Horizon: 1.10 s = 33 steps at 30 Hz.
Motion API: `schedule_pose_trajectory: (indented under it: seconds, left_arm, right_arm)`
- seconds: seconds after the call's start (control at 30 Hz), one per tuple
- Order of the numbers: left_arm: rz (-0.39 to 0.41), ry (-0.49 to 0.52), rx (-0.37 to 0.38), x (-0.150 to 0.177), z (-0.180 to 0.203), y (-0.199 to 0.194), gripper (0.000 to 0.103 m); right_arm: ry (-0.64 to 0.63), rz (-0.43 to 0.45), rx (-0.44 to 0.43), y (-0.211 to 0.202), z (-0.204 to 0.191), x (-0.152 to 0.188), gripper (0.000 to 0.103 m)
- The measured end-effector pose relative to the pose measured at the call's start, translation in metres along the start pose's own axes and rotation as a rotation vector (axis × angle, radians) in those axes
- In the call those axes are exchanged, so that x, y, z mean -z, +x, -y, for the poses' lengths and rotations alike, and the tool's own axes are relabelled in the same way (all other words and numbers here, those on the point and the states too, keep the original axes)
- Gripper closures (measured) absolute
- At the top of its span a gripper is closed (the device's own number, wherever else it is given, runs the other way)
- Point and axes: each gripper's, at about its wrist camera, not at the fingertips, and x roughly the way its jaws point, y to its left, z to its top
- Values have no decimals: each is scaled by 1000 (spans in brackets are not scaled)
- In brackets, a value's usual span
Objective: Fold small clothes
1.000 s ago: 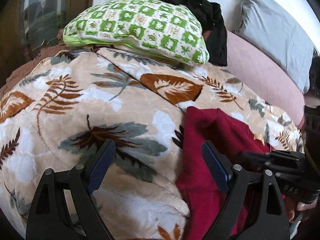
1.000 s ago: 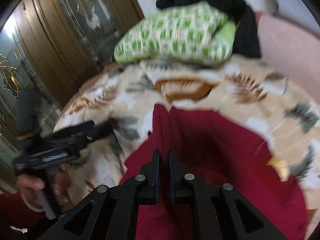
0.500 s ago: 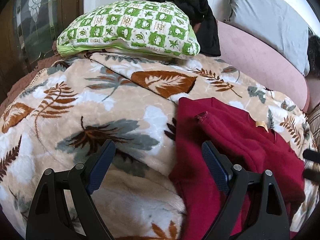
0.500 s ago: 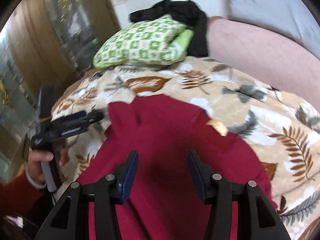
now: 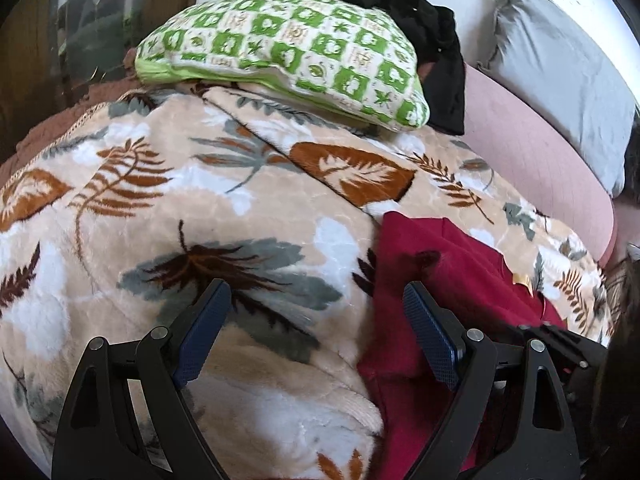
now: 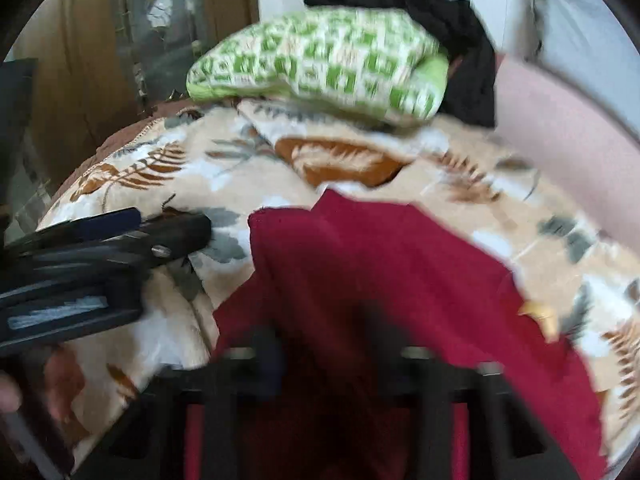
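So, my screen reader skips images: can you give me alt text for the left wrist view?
The left gripper hangs open over a leaf-print blanket, its right finger beside a crumpled dark red garment. Behind lie a green-checked pillow, black clothing and a grey cushion.

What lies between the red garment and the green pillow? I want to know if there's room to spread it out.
Only the leaf-print blanket lies between the red garment and the green pillow; no other item sits there, clearest in the left wrist view.
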Motion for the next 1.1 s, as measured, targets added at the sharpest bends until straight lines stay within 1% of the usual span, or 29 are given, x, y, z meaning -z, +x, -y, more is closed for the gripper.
schedule_pose_trajectory:
  seconds: [0.1, 0.17, 0.2, 0.23, 0.3, 0.33, 0.37, 0.4, 0.43, 0.47, 0.5, 0.53, 0.57, 0.6, 0.63, 0.67, 0.7, 0.73, 0.77, 0.8, 0.83, 0.87, 0.9, 0.93, 0.97, 1.0, 1.03, 1.07, 1.1]
  left_arm:
    - [9, -9, 0, -2, -2, -4, 15]
    - [21, -22, 7, -3, -4, -7, 15]
    - [26, -26, 9, -4, -4, -8, 15]
    - [28, -27, 8, -4, -5, -9, 15]
    - [25, -27, 3, -4, -5, -7, 15]
    - [21, -30, 2, -4, -5, -6, 15]
    - [19, -35, 3, -4, -6, -5, 15]
    - [19, -40, 5, -4, -7, -5, 15]
    - [19, -43, 8, -4, -7, -6, 15]
    - [18, -44, 12, -4, -7, -6, 15]
    - [18, -42, 17, -4, -6, -6, 15]
    - [20, -41, 26, -4, -5, -7, 15]
    - [25, -35, 39, -3, -2, -8, 15]
    - [27, -26, 46, -2, 1, -9, 15]
    - [27, -15, 51, -2, 4, -9, 15]
    - [24, 5, 61, 0, 9, -9, 15]
    - [21, 22, 69, 2, 14, -8, 15]
    - [18, 42, 75, 5, 20, -8, 15]
    - [16, 69, 77, 9, 28, -6, 15]
    - [13, 94, 71, 12, 35, -5, 15]
    - [9, 121, 61, 16, 41, -2, 15]
    - [2, 147, 46, 20, 47, 2, 15]
    - [-7, 166, 34, 24, 51, 7, 15]
    - [-21, 179, 24, 28, 54, 12, 15]
    - [-41, 188, 17, 31, 56, 19, 15]
    - [-65, 195, 14, 35, 58, 25, 15]
    - [-80, 200, 13, 37, 58, 28, 15]
    - [-98, 206, 14, 39, 59, 33, 15]
    - [-106, 209, 17, 41, 59, 35, 15]
  right_arm:
    - [124, 97, -16, -32, 27, -4, 93]
    - [211, 195, -22, -65, 51, -12, 93]
    - [229, 218, -34, -73, 56, -15, 93]
    - [230, 217, -53, -75, 59, -18, 93]
    - [192, 158, -65, -60, 47, -20, 93]
    - [165, 87, -77, -39, 34, -16, 93]
    - [147, 21, -103, -22, 23, -9, 91]
    - [130, -52, -135, -7, 15, -2, 87]
    - [108, -131, -166, 5, 6, 10, 76]
    - [102, -133, -175, 3, 4, 17, 72]
    - [103, -103, -178, -9, 6, 24, 72]
    - [123, -62, -181, -33, 15, 32, 71]
    - [149, -35, -164, -53, 26, 39, 68]
    - [179, -1, -111, -79, 41, 49, 62]
    - [197, 28, -48, -99, 54, 58, 59]
    - [220, 56, 56, -125, 75, 70, 54]
    - [242, 63, 141, -142, 91, 80, 44]
    - [288, 45, 272, -159, 117, 96, 35]
    - [327, 27, 338, -167, 134, 106, 20]
    - [387, 4, 392, -170, 153, 118, 19]
    - [466, -19, 412, -169, 173, 130, 19]
    - [561, -33, 367, -163, 192, 143, 19]
    - [619, -36, 299, -154, 203, 150, 19]
    - [655, -37, 241, -145, 209, 153, 19]
    - [681, -42, 187, -133, 212, 156, 21]
    - [682, -56, 166, -122, 214, 155, 41]
    - [671, -67, 167, -114, 214, 153, 61]
    - [654, -53, 176, -113, 213, 149, 79]
    - [625, -20, 185, -119, 213, 142, 89]
